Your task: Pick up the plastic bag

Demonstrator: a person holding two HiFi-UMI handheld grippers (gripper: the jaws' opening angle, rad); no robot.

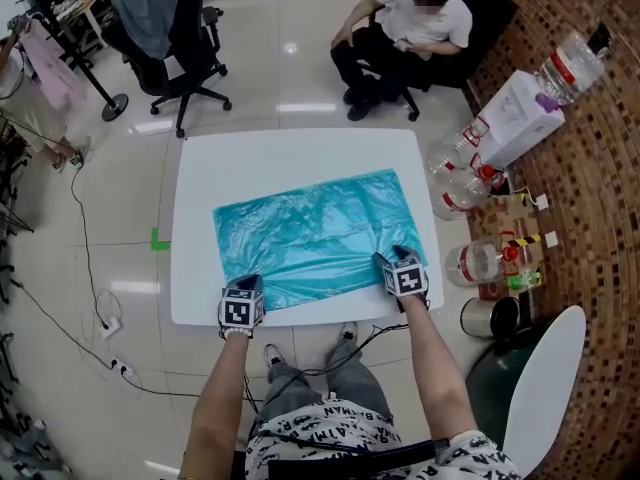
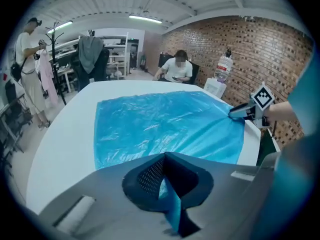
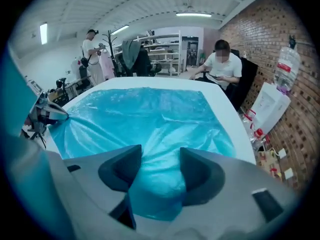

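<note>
A blue plastic bag lies spread flat on the white table. My left gripper is at the bag's near left corner, shut on a pinch of the film; in the left gripper view the jaws meet with blue plastic between them. At the near right corner, my right gripper stands open. In the right gripper view its jaws are well apart and the film bulges loosely between them. Each gripper also shows in the other's view: the right gripper and the left gripper.
A person sits beyond the table's far edge. An office chair stands at the far left. Large water bottles and a white box crowd the floor on the right. A white chair is near my right side.
</note>
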